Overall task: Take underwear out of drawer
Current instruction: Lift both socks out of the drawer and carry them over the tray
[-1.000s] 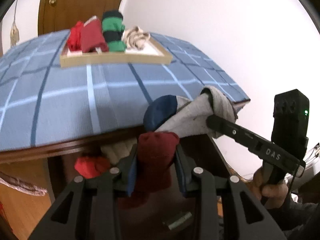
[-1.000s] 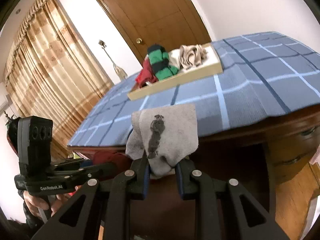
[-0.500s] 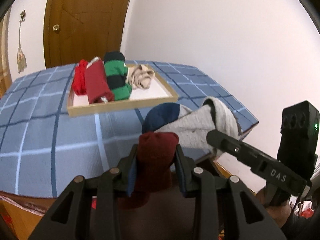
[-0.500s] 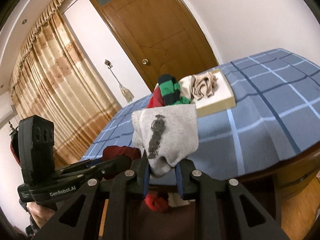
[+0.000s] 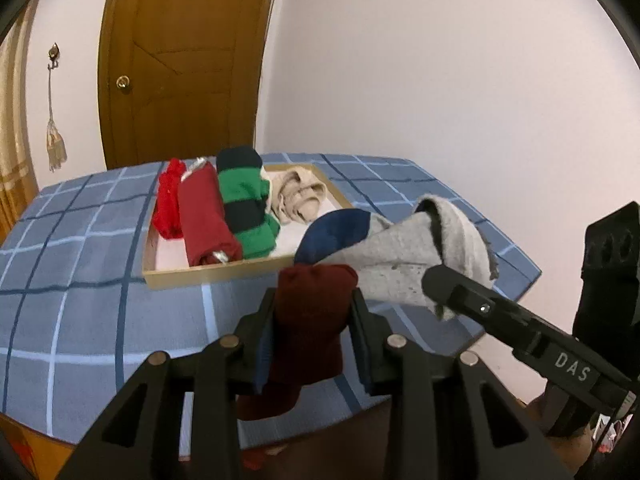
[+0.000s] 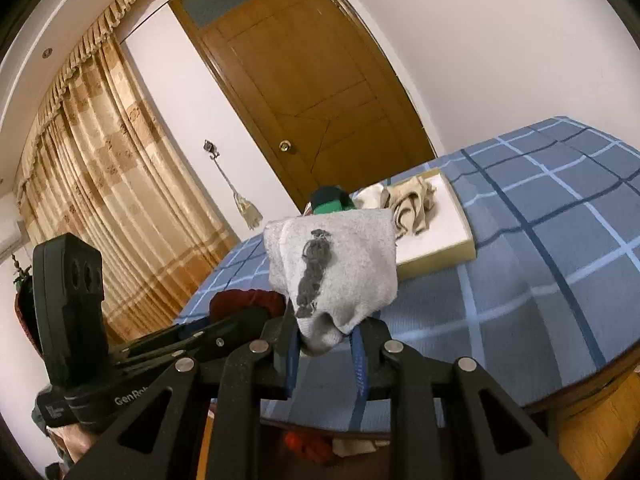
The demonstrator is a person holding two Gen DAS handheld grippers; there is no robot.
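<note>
My left gripper [image 5: 314,316] is shut on a rolled dark red underwear [image 5: 310,328], held above the near part of the blue checked tabletop [image 5: 80,312]. To its right my right gripper [image 6: 326,334] is shut on a grey underwear [image 6: 336,264] with a navy band [image 5: 334,232]; its black finger [image 5: 472,300] shows in the left wrist view. A wooden tray [image 5: 224,274] further back holds rolled red, dark red, green-striped and beige underwear. Red fabric [image 6: 306,444] of the drawer contents peeks out below the table edge.
A wooden door [image 5: 180,60] and white wall stand behind the table. Gold curtains [image 6: 100,184] hang at the left of the right wrist view. A person's hand [image 6: 74,438] holds the left gripper's handle. The table's front edge [image 6: 560,396] lies close below both grippers.
Both grippers have risen with their rolls from drawer level to above the tabletop. The open drawer has dropped almost out of view, and the tray now appears closer.
</note>
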